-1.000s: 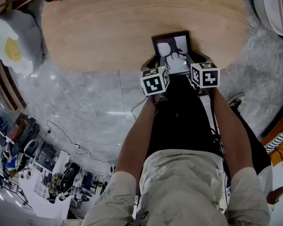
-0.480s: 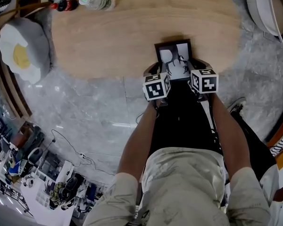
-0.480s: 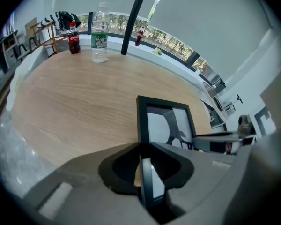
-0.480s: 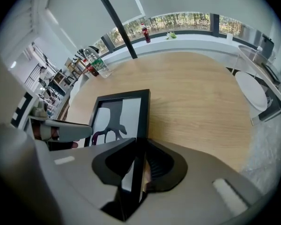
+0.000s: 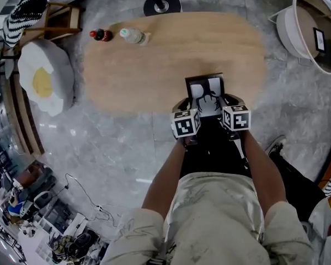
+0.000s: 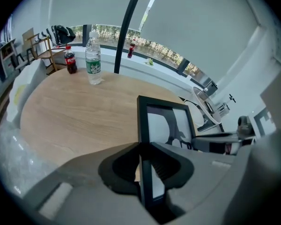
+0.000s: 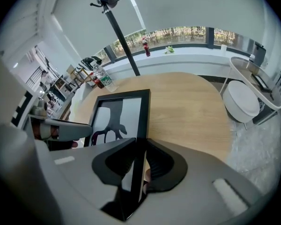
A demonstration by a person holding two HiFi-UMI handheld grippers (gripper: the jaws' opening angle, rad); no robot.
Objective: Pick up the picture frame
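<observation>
Picture frame (image 5: 205, 91) w/ black border and b/w print sits over the near edge of the oval wooden table (image 5: 149, 70), gripped on both sides. Left gripper (image 6: 143, 167) has its jaws part-closed on the frame's left rail, pads pressing front and back. Right gripper (image 7: 139, 165) does the same on the right rail (each gripper view shows the rail edge-on between its pads). At the table's far left, a cola bottle (image 5: 100, 35) and water bottle (image 5: 133, 36) stand side by side, well apart from the frame. A fried-egg cushion (image 5: 43, 81) lies left of the table.
</observation>
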